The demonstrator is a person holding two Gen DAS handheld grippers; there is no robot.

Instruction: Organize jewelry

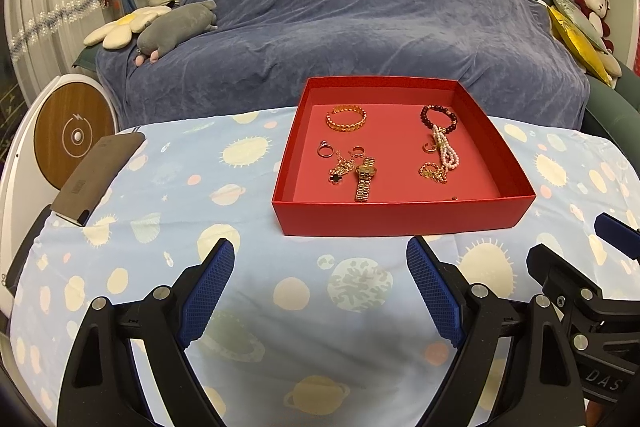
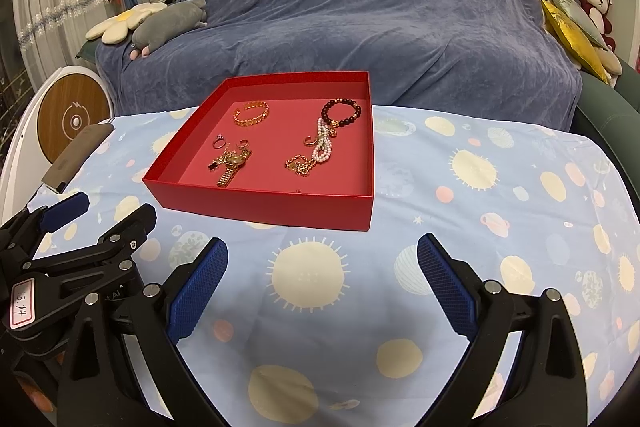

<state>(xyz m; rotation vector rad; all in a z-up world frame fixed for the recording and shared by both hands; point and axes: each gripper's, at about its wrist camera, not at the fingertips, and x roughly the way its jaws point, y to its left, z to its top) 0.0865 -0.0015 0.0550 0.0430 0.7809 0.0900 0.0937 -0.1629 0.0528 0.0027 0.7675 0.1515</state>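
Note:
A shallow red box (image 1: 400,217) (image 2: 260,205) sits on the space-print tablecloth. Inside lie a gold chain bracelet (image 1: 346,118) (image 2: 251,115), a dark bead bracelet (image 1: 438,118) (image 2: 342,113), a pearl bracelet (image 1: 446,151) (image 2: 323,145), a gold watch (image 1: 365,177) (image 2: 232,167), rings (image 1: 325,149) and gold chains (image 1: 434,173) (image 2: 299,165). My left gripper (image 1: 320,259) stands open before the box's near wall, nothing between its blue pads. My right gripper (image 2: 322,259) is open too, empty, just short of the box's near right corner.
A dark phone-like slab (image 1: 96,179) (image 2: 76,155) lies at the table's left edge. Behind the table is a sofa under a blue cover (image 1: 340,27), with plush toys at both ends. A round white and wood device (image 1: 72,143) stands at left.

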